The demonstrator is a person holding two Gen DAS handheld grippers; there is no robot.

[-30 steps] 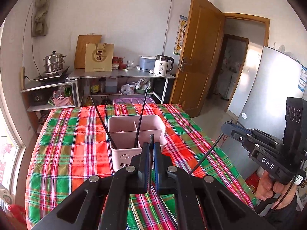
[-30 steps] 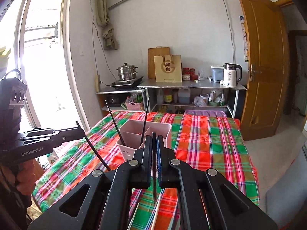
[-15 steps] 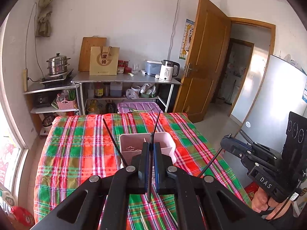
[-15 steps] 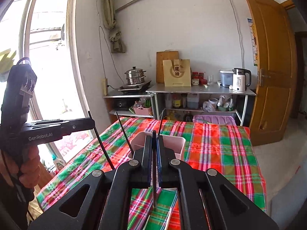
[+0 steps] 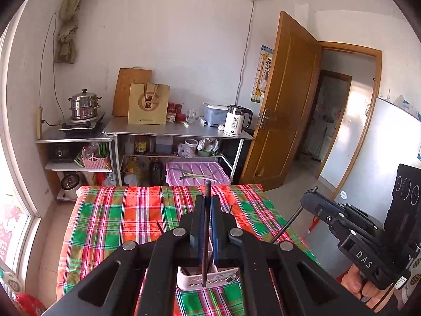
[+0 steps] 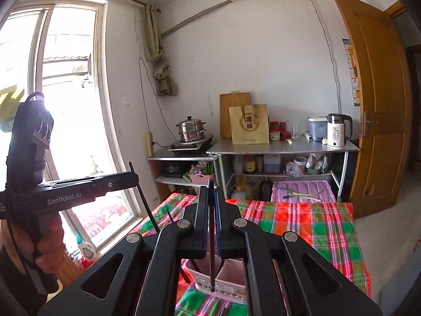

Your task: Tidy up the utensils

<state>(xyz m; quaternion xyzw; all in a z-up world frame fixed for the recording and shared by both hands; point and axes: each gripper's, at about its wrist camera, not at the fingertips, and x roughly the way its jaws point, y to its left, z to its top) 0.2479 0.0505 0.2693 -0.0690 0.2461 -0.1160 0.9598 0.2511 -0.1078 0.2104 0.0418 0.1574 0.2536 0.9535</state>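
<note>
Both hands are rising and drawing back compared with a second ago: the pink caddy (image 5: pixel 208 280) is now sitting low in each wrist view, mostly hidden behind the tong bodies, where earlier it was filling the middle of the plaid-covered worktop (image 5: pixel 110 218).

The left tongs (image 5: pixel 207 202) are pressing together on a thin dark chopstick (image 5: pixel 206 237), which is standing nearly upright between the pads, its top poking above them and its lower end hanging in front of the caddy's near wall. The right tongs (image 6: pixel 211 192) are likewise pinching a second chopstick (image 6: pixel 212 263), also close to vertical, with its tip hanging just above the caddy's (image 6: pixel 223 276) divided compartments.

What the coming move is turning on, I judge, is this: the caddy is lying below and slightly ahead of both pairs of tongs, and each stick's long axis is already running roughly up and down, in line with the open compartments. Two more dark sticks (image 5: pixel 159 227) are already leaning out of the caddy. Neither hand looks clearly nearer; the right tip seems better centred over an opening.
</note>
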